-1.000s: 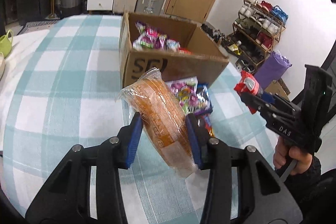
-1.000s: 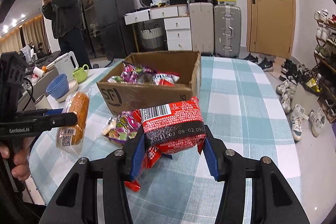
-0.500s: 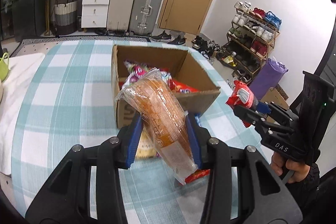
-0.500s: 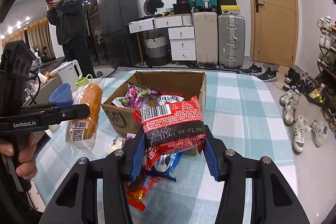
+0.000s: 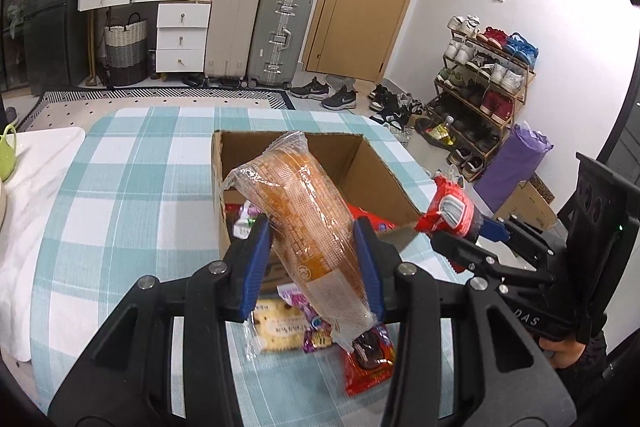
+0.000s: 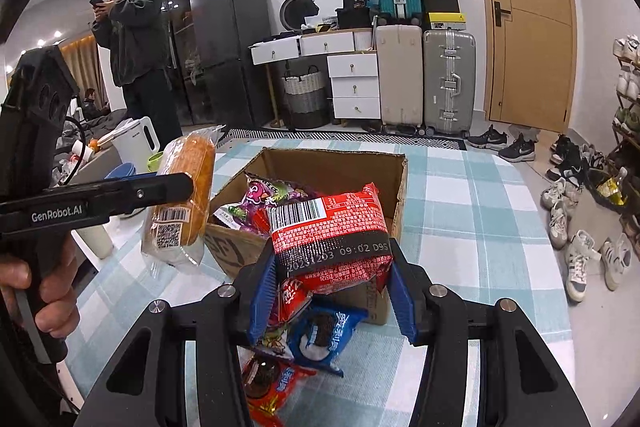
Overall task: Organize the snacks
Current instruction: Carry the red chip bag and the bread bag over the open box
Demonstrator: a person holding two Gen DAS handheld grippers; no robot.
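Left gripper pinches an orange bread pack between its blue pads, the clear wrapper bulging above and below the grip. Right gripper is clamped the same way on a red packet, barcode side up. Neither grip has changed over the last second; both packs sit in the jaws just as they did.

What has changed is height and reach. A second ago both grippers hung low over the near heap of snacks, with the box ahead of them and seen side-on. Now both have risen and moved toward it, so the left view looks down past the bread into the open box, and the bread's far end overlaps the box's near rim. In the right view the red packet likewise hangs just in front of the near wall, above the loose packs.

On the checked cloth below, nearest the cameras, several packs still lie: a yellow biscuit pack, a blue cookie pack and a red one. Farther off, the box already holds purple and red packs.

I judge both loads are mid-carry and close to a drop; each needs to clear the near wall before the jaws part. The heap left on the cloth means more trips remain.
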